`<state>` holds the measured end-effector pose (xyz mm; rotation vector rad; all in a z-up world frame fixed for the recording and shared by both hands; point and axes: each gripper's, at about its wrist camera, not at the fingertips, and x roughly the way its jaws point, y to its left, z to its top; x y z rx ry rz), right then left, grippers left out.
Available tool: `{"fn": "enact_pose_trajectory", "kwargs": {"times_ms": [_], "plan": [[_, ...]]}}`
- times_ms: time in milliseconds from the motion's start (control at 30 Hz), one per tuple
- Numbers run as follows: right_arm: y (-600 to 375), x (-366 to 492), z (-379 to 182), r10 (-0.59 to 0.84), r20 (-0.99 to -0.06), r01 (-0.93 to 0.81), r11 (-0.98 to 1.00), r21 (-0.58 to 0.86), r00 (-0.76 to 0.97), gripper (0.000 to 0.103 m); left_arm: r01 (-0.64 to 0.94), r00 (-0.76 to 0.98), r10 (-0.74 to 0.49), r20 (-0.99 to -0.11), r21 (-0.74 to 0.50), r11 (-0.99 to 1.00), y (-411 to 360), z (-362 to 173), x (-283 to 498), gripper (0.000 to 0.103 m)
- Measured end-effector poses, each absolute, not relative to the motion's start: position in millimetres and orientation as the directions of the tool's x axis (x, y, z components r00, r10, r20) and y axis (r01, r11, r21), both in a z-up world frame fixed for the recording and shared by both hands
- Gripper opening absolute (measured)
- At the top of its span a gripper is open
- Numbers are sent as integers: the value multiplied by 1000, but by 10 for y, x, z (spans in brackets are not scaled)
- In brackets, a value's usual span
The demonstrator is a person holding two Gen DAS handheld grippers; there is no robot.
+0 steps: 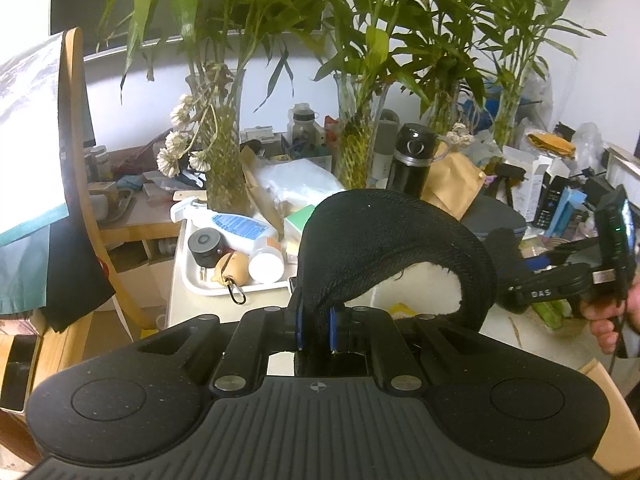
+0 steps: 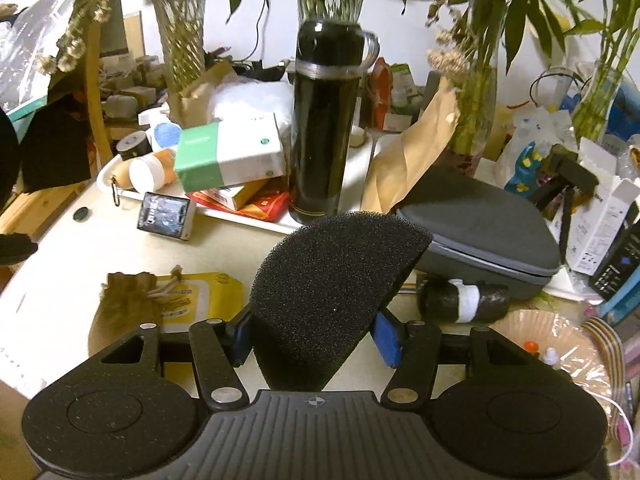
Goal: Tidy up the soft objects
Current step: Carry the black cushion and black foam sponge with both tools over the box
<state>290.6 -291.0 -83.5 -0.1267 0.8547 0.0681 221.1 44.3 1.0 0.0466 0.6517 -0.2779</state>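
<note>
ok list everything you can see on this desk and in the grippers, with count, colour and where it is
black fabric piece: one, black, clamped in left gripper
foam piece: one, dark grey, between right gripper's pads
flask: one, black, upright mid-desk
zip case: one, grey, right of flask
drawstring pouch: one, brown, front left
yellow packet: one, beside pouch
green-white box: one, left of flask
glass vases: several, clear, with green stems, at the back
left gripper: black, shut
right gripper: black, gripping foam
hand: one, holding right gripper

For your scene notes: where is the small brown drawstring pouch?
In the right wrist view, the brown pouch lies lower left on the table, overlapping the yellow packet.
</note>
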Motion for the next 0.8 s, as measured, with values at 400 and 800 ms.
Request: {"fn": "enact_pose_trajectory", "kwargs": {"times_ms": [400, 800], "plan": [[-2871, 2172, -126, 119, -703, -185, 982, -19, 701, 62, 294, 756, -260, -601, -43, 955, 334, 239, 1904, 12], [-2548, 1580, 274, 228, -689, -322, 947, -8, 688, 63, 371, 684, -288, -670, -20, 928, 167, 448, 1581, 12]]}}
